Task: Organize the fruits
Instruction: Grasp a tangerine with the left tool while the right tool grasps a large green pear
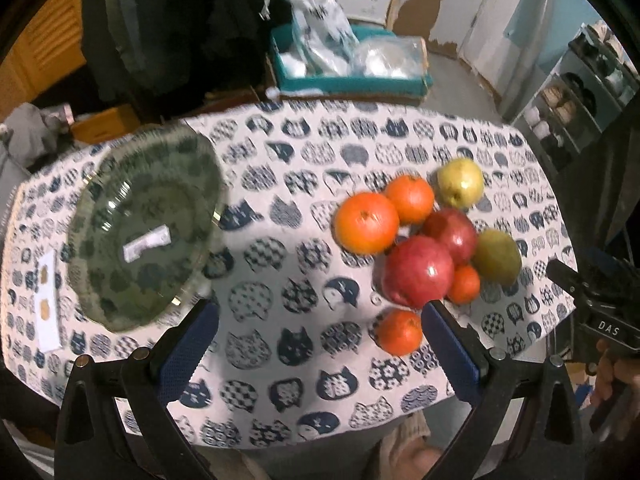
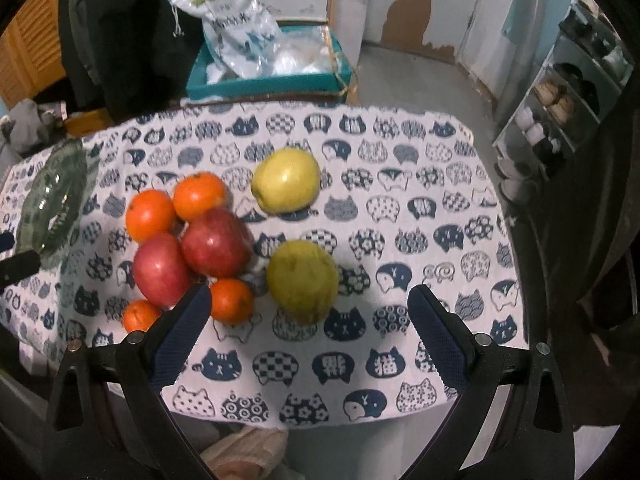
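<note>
1. Cluttered room behind, with a teal box of plastic bags [image 2: 264, 76] past the far edge; the work surface is a table under a white cloth printed with navy cat faces [image 2: 400, 216].
2. Both tools hover above it with jaws spread wide, gripping nothing: the left gripper [image 1: 320, 336] and the right gripper [image 2: 310, 320].
3. Nearest the right gripper lies a dull green-yellow pear-like fruit [image 2: 303, 280]. It looks firm, fairly heavy and smooth; I would grip across its widest middle.
4. Beside it sit two glossy red apples [image 2: 216, 242], likely to slip or roll.
5. Four small orange tangerines [image 2: 231, 301] ring them; they look soft-skinned and want light pressure.
6. A yellow apple [image 2: 286, 180] sits apart.
7. Far left, a green-tinted ribbed glass plate [image 1: 144, 224] waits unfilled and breakable.
</note>
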Demonstrator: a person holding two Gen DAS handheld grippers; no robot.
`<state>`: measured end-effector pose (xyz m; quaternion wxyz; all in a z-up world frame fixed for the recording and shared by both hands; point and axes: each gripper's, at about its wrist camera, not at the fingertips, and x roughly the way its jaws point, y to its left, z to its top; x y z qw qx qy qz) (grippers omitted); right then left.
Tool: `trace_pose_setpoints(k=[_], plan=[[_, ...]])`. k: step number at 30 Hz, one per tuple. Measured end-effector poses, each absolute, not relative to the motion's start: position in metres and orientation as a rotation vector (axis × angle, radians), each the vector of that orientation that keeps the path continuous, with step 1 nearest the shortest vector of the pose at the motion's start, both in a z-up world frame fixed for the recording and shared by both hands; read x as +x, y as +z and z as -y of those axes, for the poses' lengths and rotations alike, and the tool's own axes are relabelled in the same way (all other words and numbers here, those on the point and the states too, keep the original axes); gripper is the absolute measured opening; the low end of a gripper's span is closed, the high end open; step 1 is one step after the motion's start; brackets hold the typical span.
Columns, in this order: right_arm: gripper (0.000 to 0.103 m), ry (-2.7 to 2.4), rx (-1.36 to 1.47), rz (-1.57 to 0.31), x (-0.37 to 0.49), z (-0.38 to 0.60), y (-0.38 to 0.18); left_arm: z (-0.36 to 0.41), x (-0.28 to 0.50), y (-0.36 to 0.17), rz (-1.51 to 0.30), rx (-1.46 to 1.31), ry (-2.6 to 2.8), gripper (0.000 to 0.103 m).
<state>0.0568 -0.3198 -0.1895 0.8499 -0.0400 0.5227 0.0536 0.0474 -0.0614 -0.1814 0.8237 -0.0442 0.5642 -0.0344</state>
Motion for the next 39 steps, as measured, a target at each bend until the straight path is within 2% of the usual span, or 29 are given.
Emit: trace_pose_setpoints(k=[17,24,30,32,34,39], plan=[[0.098,0.115,-0.062,-1.240,0.056,0.335,-0.239,0.110,0.052,-0.250,-1.370,-0.082,-0.116,0.102],[0.098,0.132,-0.059,-1.257,0.059,0.336,-0.248,0.120,0.059,-0.274,-1.424,-0.073,-0.119,0.087],[0.098,0.155,-0.053,-1.252,0.068,0.334,-0.250,0.126,0.061,-0.281,-1.427,-0.099,-0.155,0.085],[0.098,0.161,-0.050,-1.253,0.073,0.334,-0.251,0.128,0.060,-0.282,-1.433,-0.100,-0.163,0.081],[0.098,0.164,-0.048,-1.252,0.079,0.332,-0.253,0.133,0.060,-0.287,-1.454,-0.104,-0.166,0.069],[0.098,0.172,-0.050,-1.274,0.094,0.329,-0.264,0.133,0.059,-0.294,-1.453,-0.104,-0.175,0.065]])
